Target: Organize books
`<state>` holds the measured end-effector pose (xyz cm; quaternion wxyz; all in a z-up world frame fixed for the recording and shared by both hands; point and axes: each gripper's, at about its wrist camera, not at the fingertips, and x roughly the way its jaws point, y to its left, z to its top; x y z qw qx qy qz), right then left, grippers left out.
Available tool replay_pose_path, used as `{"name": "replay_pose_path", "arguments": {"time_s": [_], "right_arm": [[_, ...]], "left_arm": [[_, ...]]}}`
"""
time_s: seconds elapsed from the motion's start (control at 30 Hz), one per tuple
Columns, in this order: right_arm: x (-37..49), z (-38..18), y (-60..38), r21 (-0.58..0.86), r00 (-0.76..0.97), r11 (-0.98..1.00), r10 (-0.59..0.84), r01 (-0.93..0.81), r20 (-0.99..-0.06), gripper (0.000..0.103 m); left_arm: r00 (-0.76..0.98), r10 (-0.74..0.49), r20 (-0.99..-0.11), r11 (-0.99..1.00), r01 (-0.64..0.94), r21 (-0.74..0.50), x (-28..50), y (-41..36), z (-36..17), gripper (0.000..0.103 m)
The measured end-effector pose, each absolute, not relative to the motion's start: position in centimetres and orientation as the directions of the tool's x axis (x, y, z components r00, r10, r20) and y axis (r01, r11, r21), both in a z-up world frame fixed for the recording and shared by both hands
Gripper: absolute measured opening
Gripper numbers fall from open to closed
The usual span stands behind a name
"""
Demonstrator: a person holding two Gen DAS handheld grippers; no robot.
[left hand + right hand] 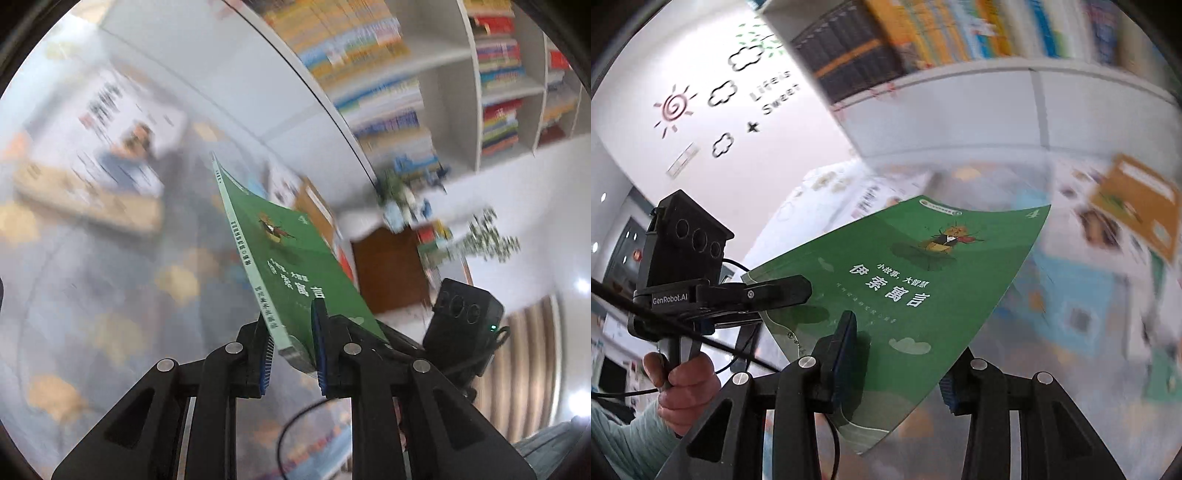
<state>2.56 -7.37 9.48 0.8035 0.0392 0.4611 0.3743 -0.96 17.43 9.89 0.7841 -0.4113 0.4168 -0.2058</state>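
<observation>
Far left in the left wrist view, blurred loose books (122,162) lying flat on a pale patterned surface (74,295). In the middle, held up clear of that surface, a thin green book (291,266) seen nearly edge-on, spine toward the lens, top end tilting up and to the left. Clamped at its lower spine corner by the left gripper (291,350), blue pads pressing on both covers. To the right, beyond a brown cabinet (391,273), a white bookshelf (498,92) packed with colourful spines. From the right wrist view, again starting at the left: a pale sleeve (624,435) and a hand (683,384) wrapped round the left gripper's handle, below a wall with a sun drawing (672,107) and cloud outlines. Next, that gripper's black finger lying across the green book's left edge. Then the front cover itself, white title and small insect picture facing the lens, slanting up toward the right. Straddled near its lower edge by the right gripper (897,362): one pad lying over the cover, the other half hidden behind the book's right edge, a wide gap between them. Cannot tell whether those pads truly pinch it. Far right, blurred, an orange book (1134,199) flat on the surface.
</observation>
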Motion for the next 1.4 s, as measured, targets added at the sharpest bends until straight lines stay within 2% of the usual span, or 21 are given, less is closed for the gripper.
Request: {"name": "replay_pose_path", "arguments": {"time_s": [0.23, 0.5, 0.77, 0.9, 1.03, 1.2, 1.4], "right_arm": [[6.9, 8.9, 2.1, 0.359, 0.232, 0.653, 0.639, -0.666, -0.733, 0.041], [12.7, 2.8, 7.7, 0.427, 0.121, 0.666, 0.612, -0.611, -0.782, 0.043], [14.9, 0.4, 9.1, 0.419, 0.119, 0.714, 0.571, -0.561, -0.813, 0.043], [15.5, 0.3, 9.8, 0.446, 0.114, 0.723, 0.581, -0.528, -0.806, 0.044], [15.3, 0.1, 9.5, 0.446, 0.114, 0.732, 0.574, -0.514, -0.811, 0.044], [14.6, 0.1, 8.8, 0.463, 0.103, 0.734, 0.58, -0.496, -0.808, 0.05], [12.7, 0.6, 6.2, 0.49, 0.072, 0.741, 0.581, -0.46, -0.811, 0.05]], "left_arm": [[0.64, -0.551, -0.536, 0.603, -0.14, -0.786, 0.8, 24.2, 8.2, 0.014], [0.624, -0.507, -0.595, 0.571, -0.274, -0.774, 4.2, 28.6, 2.5, 0.015], [0.618, -0.468, -0.632, 0.551, -0.355, -0.755, 4.9, 31.2, -0.1, 0.015], [0.629, -0.466, -0.623, 0.515, -0.38, -0.768, 4.9, 31.8, -0.7, 0.019], [0.626, -0.441, -0.643, 0.532, -0.394, -0.749, 3.8, 32.2, -0.3, 0.019], [0.62, -0.408, -0.67, 0.539, -0.428, -0.725, 2.1, 32.3, 0.0, 0.02], [0.59, -0.373, -0.716, 0.613, -0.422, -0.668, 0.6, 29.9, 1.7, 0.023]]}}
